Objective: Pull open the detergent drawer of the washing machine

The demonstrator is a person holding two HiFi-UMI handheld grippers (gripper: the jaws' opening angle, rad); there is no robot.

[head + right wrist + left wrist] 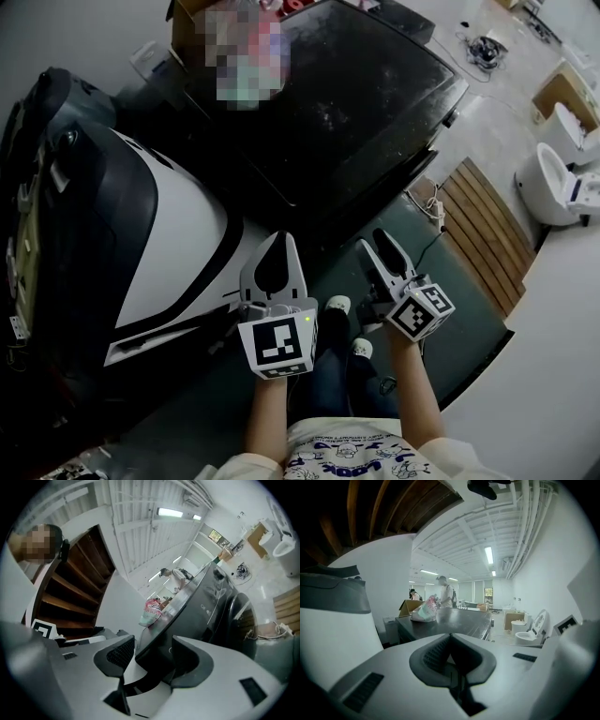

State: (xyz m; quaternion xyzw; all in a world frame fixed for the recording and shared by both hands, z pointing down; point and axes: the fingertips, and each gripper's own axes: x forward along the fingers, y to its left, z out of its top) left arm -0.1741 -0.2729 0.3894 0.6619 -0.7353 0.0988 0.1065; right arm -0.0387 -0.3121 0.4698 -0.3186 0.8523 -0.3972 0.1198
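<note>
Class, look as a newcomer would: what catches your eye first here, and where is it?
Two marker cubes sit low in the head view: the left gripper is shut, the right gripper open, both empty. Beyond them stands the dark washing machine, with white toilets at the right.

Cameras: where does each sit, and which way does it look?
Head view: on the person's head, looking steeply down at the washer; shows left gripper, right gripper, forearms, shoes.
Left gripper view: on the left gripper, looking across the washer top at a bag; own shut jaws show.
Right gripper view: on the right gripper, tilted, facing the washer front; own open jaws show.
Shared: both gripper views see the bag.
</note>
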